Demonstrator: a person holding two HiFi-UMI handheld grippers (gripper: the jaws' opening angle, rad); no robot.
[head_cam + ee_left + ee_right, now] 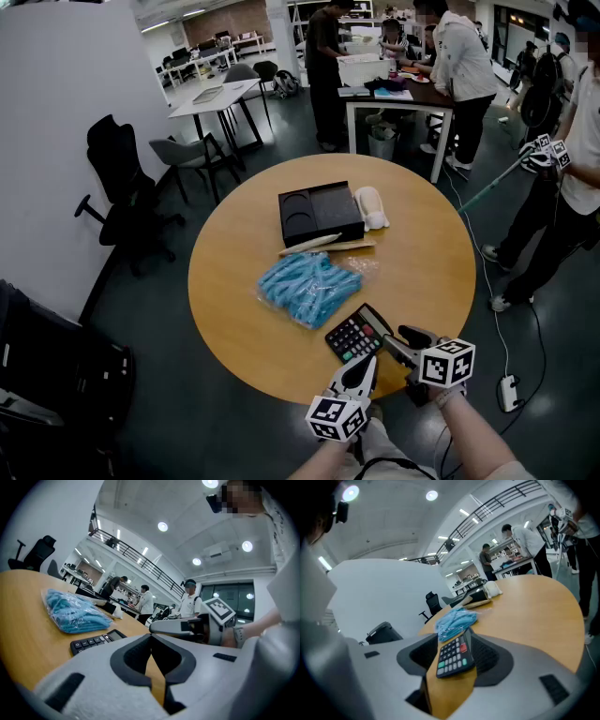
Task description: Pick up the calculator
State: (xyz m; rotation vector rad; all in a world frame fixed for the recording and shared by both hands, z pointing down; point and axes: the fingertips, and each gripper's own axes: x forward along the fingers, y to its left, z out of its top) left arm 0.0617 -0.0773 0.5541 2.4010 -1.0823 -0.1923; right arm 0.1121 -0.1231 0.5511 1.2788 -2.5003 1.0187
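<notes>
— What's on the round table?
— A blue bag, mid-table.
— The grippers?
— Left gripper is pinched closed and empty. Right gripper gapes wide around the calculator, which lies flat near the table's edge, ungripped.

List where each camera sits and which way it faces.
Head view: on the person's head, looking steeply down at the round table; forearms, left gripper and right gripper show at bottom.
Left gripper view: on that gripper, looking level across the table past its shut jaws; the right gripper and its hand show at right.
Right gripper view: on that gripper, tilted down at the calculator between its open jaws; only jaws show.
All three share the calculator and blue bag.
</notes>
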